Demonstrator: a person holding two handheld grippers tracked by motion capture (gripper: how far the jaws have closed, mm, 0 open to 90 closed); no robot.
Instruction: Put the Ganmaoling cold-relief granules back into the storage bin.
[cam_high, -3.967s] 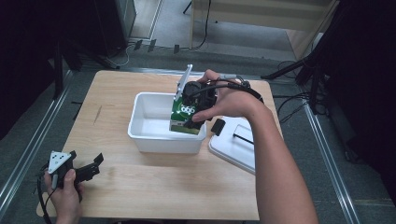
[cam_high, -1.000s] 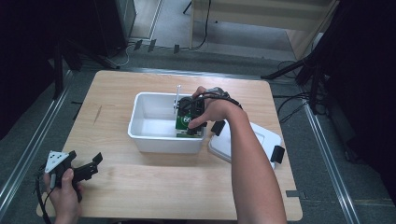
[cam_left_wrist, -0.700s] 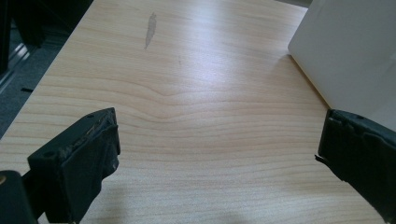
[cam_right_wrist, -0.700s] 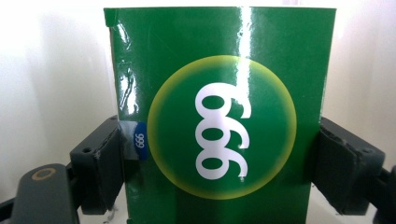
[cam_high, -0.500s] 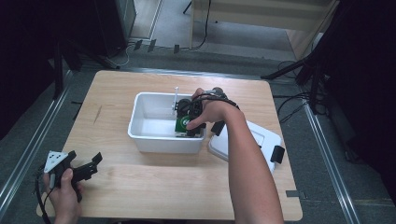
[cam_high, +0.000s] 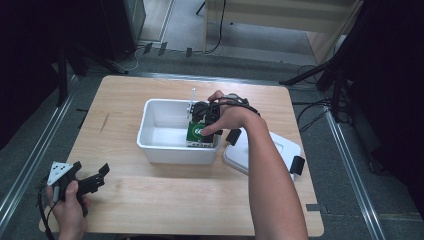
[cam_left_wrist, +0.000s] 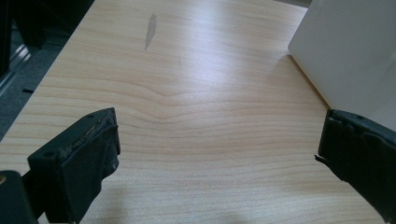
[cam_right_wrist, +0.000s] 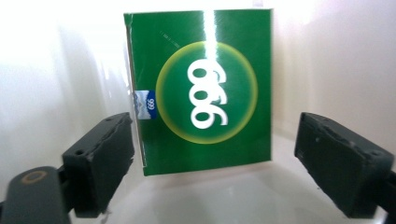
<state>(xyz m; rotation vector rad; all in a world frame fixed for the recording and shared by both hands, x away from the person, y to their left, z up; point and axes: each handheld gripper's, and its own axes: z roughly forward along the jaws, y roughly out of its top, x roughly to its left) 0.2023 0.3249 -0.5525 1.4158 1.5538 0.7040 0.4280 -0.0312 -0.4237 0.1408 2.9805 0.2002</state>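
Observation:
A green box (cam_high: 194, 133) printed "999" stands upright at the right end of the white bin (cam_high: 150, 145). My right gripper (cam_high: 205, 131) reaches down into the bin at the box. In the right gripper view the box (cam_right_wrist: 205, 88) stands just ahead of my right gripper (cam_right_wrist: 215, 158). The left pad is at the box's edge, and a gap shows beside the right pad. The jaws have just been opening and do not press on the box. My left gripper (cam_high: 92, 172) rests open at the table's front left, and in its own view my left gripper (cam_left_wrist: 217, 149) has nothing between its jaws.
The bin's white lid (cam_high: 280, 150) with black clips lies on the wooden table (cam_high: 175, 200) just right of the bin. In the left gripper view the bin's outer wall (cam_left_wrist: 355, 51) stands at the right, beyond bare wood (cam_left_wrist: 187, 70). Dark floor and cables surround the table.
The right hand has brought the green box down from above the rim into the bin. Over the last second it barely shifted. The left hand has stayed put.

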